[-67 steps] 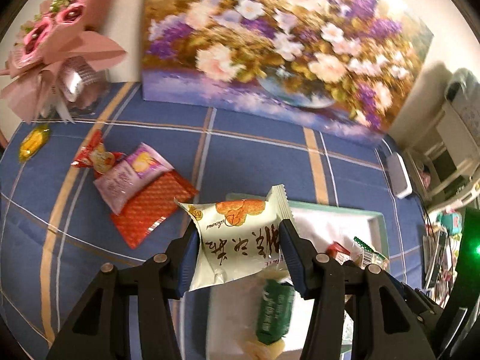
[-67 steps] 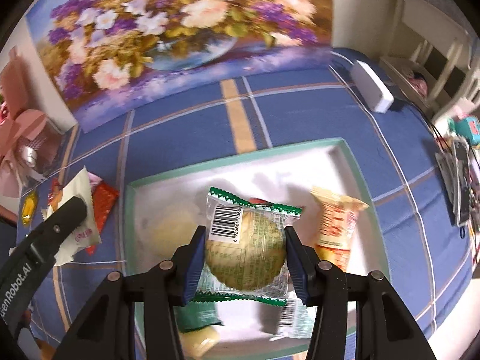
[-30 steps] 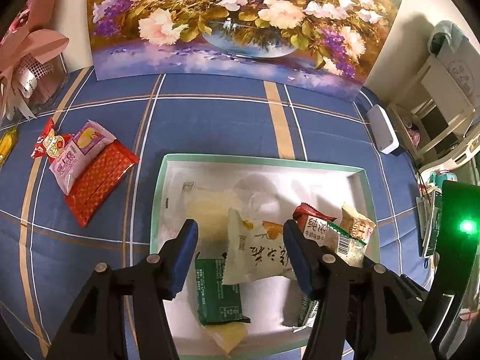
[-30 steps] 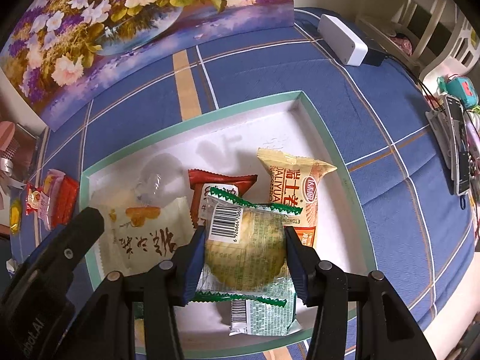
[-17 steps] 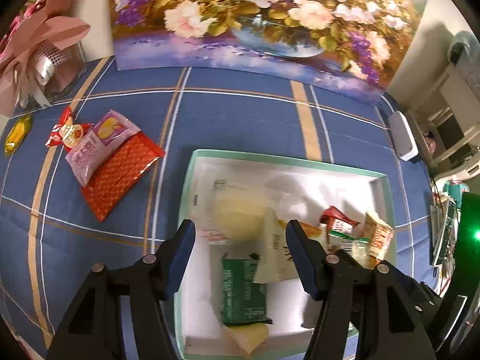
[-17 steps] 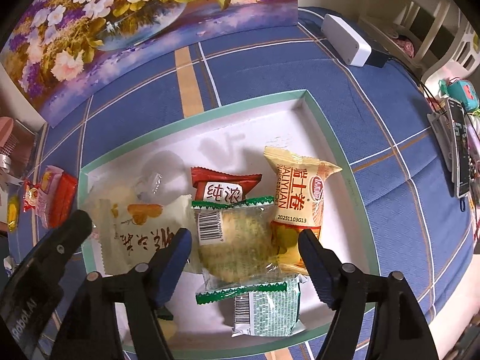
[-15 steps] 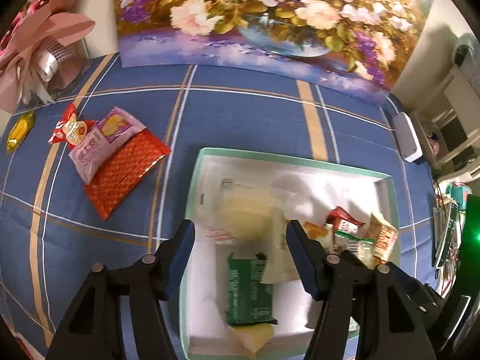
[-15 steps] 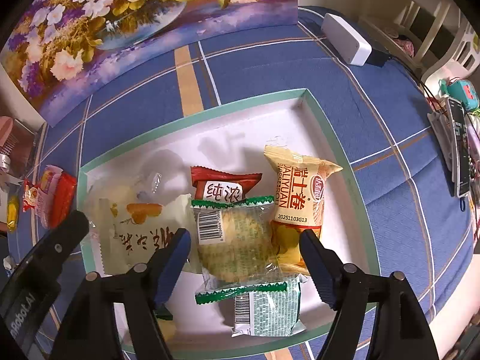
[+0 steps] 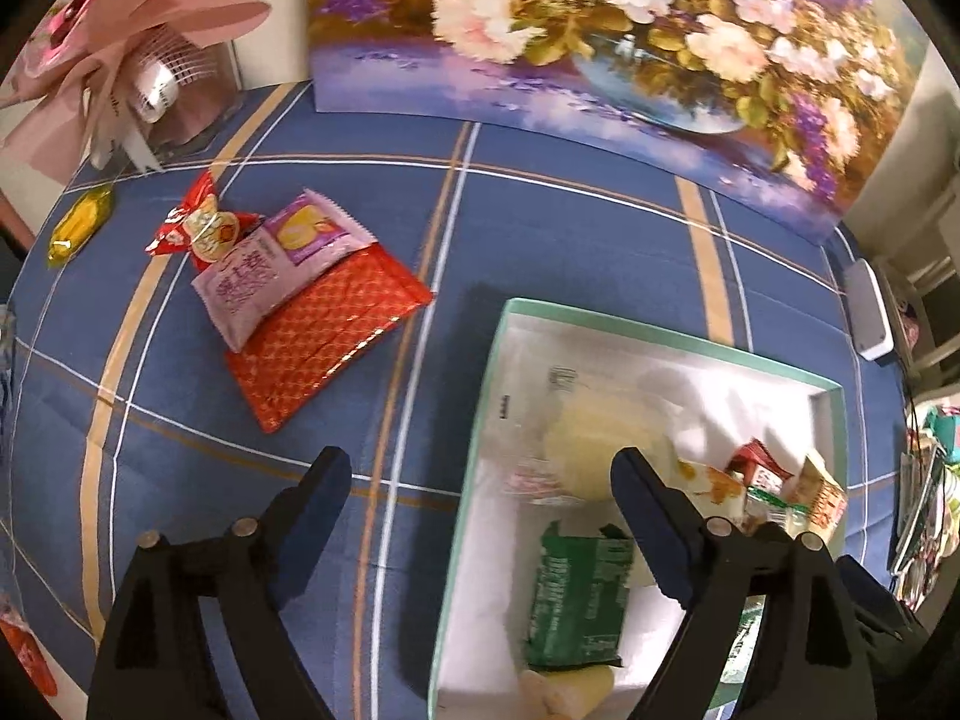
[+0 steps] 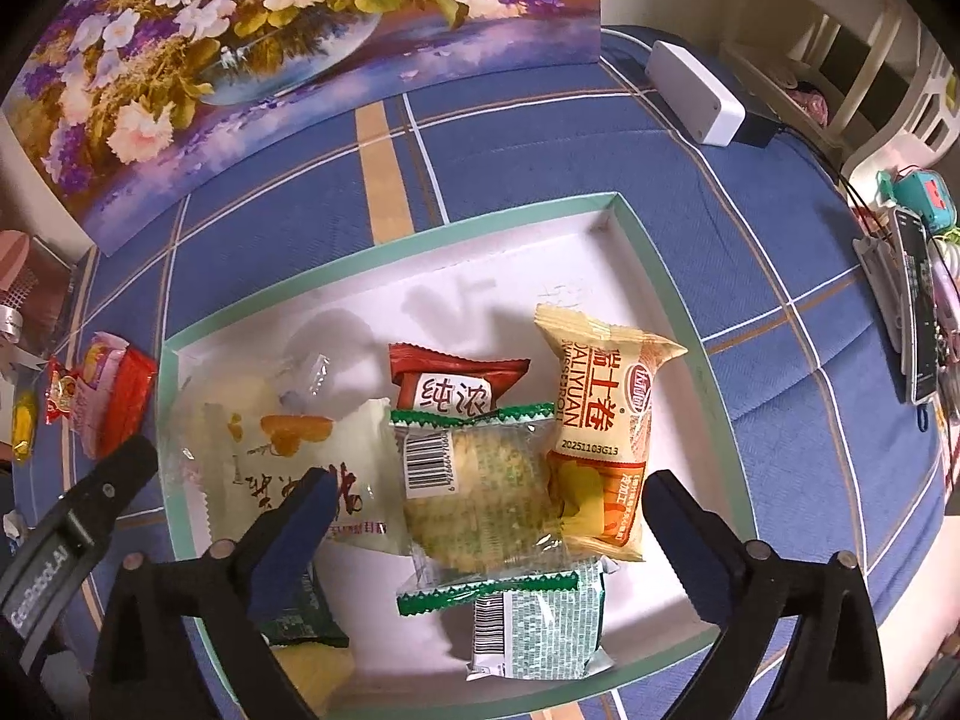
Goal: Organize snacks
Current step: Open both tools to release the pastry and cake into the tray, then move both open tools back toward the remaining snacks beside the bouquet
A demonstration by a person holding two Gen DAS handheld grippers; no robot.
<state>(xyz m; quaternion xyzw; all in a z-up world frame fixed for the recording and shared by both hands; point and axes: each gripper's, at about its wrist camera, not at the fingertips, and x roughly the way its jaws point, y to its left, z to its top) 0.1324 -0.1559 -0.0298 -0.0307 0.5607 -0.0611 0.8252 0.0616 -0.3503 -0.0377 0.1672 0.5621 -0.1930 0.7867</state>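
**Both grippers open over the snack tray**

On the blue plaid counter [image 9: 540,252], far left, a yellow candy [image 9: 81,225] lies alone; next to it a red candy wrapper [image 9: 201,228], a pink snack packet [image 9: 270,270] and a red foil packet [image 9: 327,339] overlap in a small pile, well apart from the tray [image 9: 480,420]; the left gripper [image 9: 480,474] hangs over the tray's left rim, its fingers [image 9: 318,492] spread wide and opening, nothing between them but cloth and rim.

Inside the tray, from the left, lie a cream packet with an orange print [image 10: 294,456], a dark green packet [image 10: 306,618] partly under a finger, a red packet [image 10: 456,381], a clear green-edged biscuit packet [image 10: 480,492], a second green-edged packet [image 10: 534,624] below it, and a yellow roll packet [image 10: 606,420]; the right gripper [image 10: 486,510] is above the biscuit packet, fingers [image 10: 678,516] opening wide and clear of it.

A flower painting [image 10: 270,30] stands behind the tray.
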